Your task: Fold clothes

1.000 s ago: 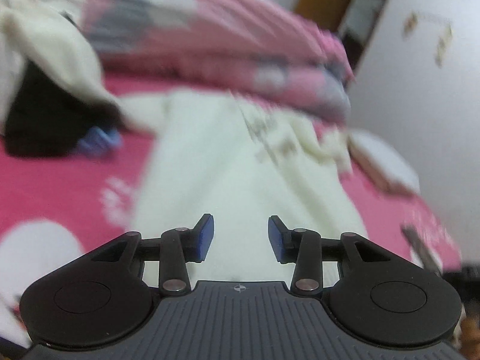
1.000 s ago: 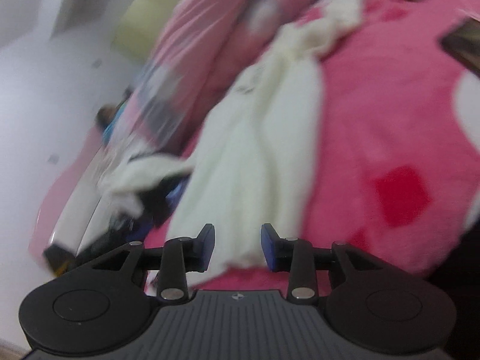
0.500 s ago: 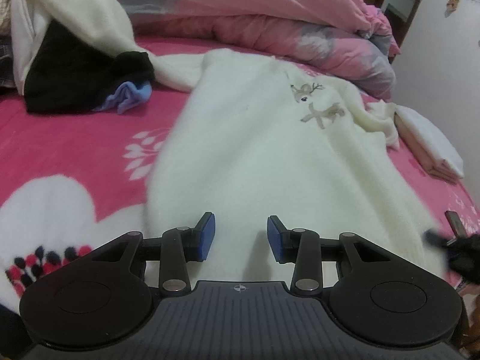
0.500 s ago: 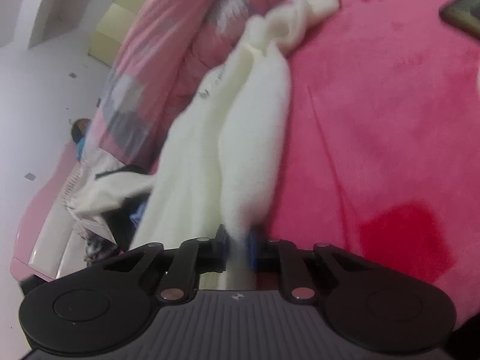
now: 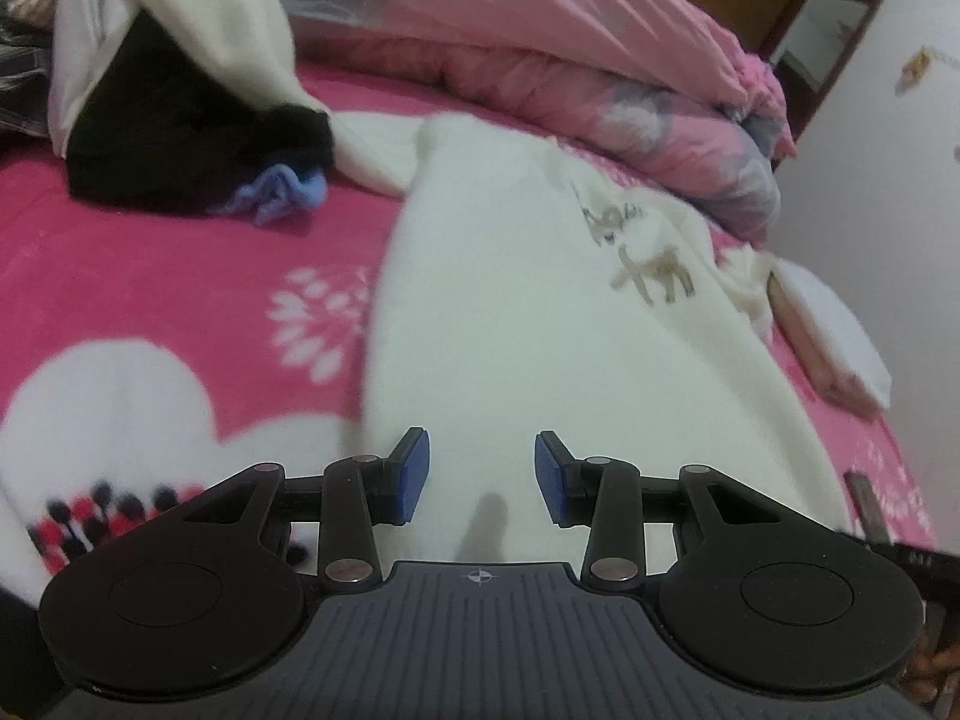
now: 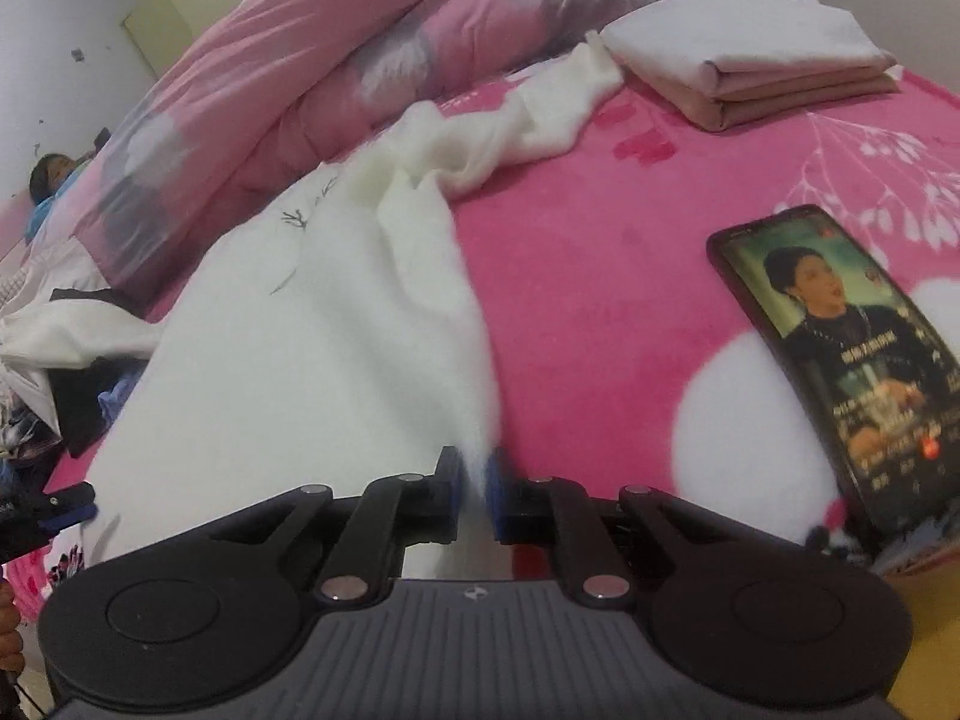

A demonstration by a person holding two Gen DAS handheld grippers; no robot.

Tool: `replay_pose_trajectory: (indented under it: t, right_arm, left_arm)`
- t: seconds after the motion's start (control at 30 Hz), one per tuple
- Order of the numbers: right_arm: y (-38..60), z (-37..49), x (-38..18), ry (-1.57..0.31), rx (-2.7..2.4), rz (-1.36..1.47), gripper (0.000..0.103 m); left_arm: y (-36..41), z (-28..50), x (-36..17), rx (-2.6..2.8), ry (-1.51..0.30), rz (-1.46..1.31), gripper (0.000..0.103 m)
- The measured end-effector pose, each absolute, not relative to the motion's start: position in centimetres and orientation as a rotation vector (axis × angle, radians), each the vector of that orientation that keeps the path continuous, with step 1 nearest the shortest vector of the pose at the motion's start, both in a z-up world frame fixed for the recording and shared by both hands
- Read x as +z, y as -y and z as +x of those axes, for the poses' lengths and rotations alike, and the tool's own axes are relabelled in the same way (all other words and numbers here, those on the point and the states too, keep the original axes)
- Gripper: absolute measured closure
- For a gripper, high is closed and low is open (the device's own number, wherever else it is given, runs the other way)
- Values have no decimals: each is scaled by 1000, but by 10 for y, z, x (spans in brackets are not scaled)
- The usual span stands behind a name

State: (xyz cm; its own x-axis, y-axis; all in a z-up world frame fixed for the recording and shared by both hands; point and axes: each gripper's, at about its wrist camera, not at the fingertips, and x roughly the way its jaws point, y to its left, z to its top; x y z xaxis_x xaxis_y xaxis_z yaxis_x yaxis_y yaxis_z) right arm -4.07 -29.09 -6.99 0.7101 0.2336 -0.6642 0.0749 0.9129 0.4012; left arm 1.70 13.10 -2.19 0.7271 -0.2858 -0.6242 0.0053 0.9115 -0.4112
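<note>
Cream fleece garment (image 5: 510,300) lies spread lengthwise on the bed's pink blanket (image 5: 150,276), its embroidered deer motifs facing up and one sleeve (image 6: 540,114) trailing toward a folded stack of white and beige cloth (image 6: 750,72). The left gripper (image 5: 480,474) hovers over the near hem with its blue-padded fingers (image 5: 411,474) spread wide and nothing between them; a small shadow falls on the fleece just below the gap. The right gripper (image 6: 475,492) has its fingers drawn nearly together, pinching the garment's right edge, which rises in a thin ridge from between the pads. In the right wrist view the same garment (image 6: 300,348) fills the left half of the bed, and a phone (image 6: 840,360) with a lit screen lies on the blanket to the right, apart from the cloth. A heaped pink and grey quilt (image 5: 540,42) runs along the far side of the bed. Near the far left corner sits a pile of other clothes: a black piece (image 5: 180,138), a blue item (image 5: 282,192) touching it, and a white garment (image 5: 198,18) draped over the top. A wooden door frame (image 5: 780,6) shows against the white wall beyond the quilt.
</note>
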Motion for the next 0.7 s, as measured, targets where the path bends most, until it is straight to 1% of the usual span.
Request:
replay_pose_trajectory:
  t: [0.07, 0.1, 0.13, 0.2, 0.33, 0.47, 0.57, 0.6, 0.63, 0.67, 0.7]
  right_arm:
    - [290, -44, -66, -776, 69, 423, 91]
    - [289, -46, -64, -771, 55, 421, 85]
    - [289, -49, -59, -760, 28, 411, 75]
    - [289, -55, -50, -733, -29, 390, 66]
    - [291, -66, -36, -658, -66, 395, 64]
    - [280, -62, -32, -649, -28, 402, 64]
    - [273, -56, -36, -670, -22, 393, 64]
    - [271, -54, -37, -677, -20, 390, 64]
    - [268, -52, -38, -684, -18, 387, 64]
    - [266, -50, -39, -691, -16, 384, 64]
    - [264, -48, -40, -698, -14, 381, 64]
  left_arm:
    - [-143, 28, -20, -152, -721, -414, 64]
    - [-149, 35, -18, -144, -711, -418, 63]
    - [-154, 45, -17, -141, -703, -414, 63]
    - [-164, 68, -17, -145, -702, -407, 62]
    - [-179, 132, -27, -170, -756, -425, 62]
    - [-179, 191, -40, -175, -822, -453, 62]
    - [-175, 220, -49, -196, -842, -484, 63]
    - [-173, 226, -52, -208, -842, -496, 66]
    - [-170, 229, -53, -213, -841, -499, 86]
    - [-167, 231, -53, -223, -840, -487, 93]
    - [-164, 228, -49, -209, -814, -446, 94]
